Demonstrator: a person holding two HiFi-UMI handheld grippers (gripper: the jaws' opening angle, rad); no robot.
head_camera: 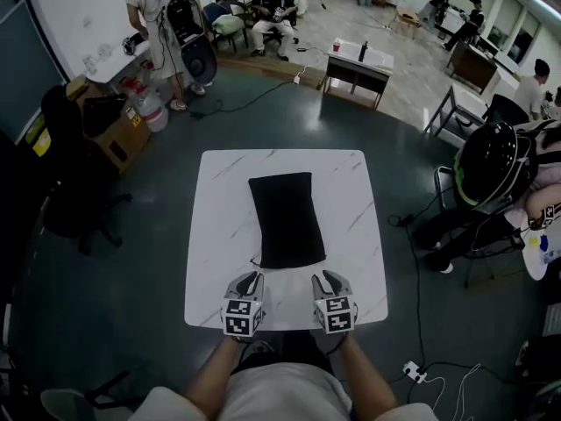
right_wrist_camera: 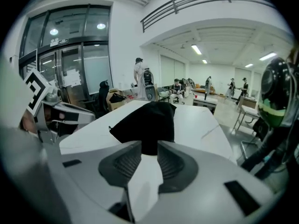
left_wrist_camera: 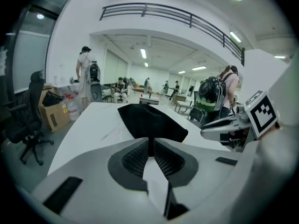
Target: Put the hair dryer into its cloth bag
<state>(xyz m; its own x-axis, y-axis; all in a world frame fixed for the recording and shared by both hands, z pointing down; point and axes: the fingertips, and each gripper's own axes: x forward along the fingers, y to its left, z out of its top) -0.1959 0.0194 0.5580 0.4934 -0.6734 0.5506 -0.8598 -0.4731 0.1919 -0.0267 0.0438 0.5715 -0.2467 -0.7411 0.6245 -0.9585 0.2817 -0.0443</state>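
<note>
The black cloth bag [head_camera: 285, 219] lies flat in the middle of the white marble-look surface [head_camera: 219, 235], its long side running away from the person and its near end facing the two grippers. The hair dryer itself doesn't show in any view, and whether it is inside the bag can't be told. A short bit of cord sticks out at the bag's near left corner.

The left gripper [head_camera: 252, 276] sits just short of the bag's near end, over the front strip of the surface. Its own view shows the jaws a narrow slit apart with nothing between the ribbed pads [left_wrist_camera: 135, 158], and the bag [left_wrist_camera: 149, 120] lies beyond them, not touched. The right gripper [head_camera: 326, 277] is beside it, level with it and a little apart. Its jaws stand wider, also with nothing between them, and the bag [right_wrist_camera: 145, 122] is straight ahead past the tips. Each gripper catches the other at the edge of its view, marker cube and all. Both forearms reach in from the bottom of the head view.

Out on the dark floor, a black office chair [head_camera: 74, 191] and a cardboard box [head_camera: 123, 139] are at the left. A small desk [head_camera: 358, 64] stands beyond the surface. A person with a dark helmet [head_camera: 495, 160] is at the right, and more people are seated further back.
</note>
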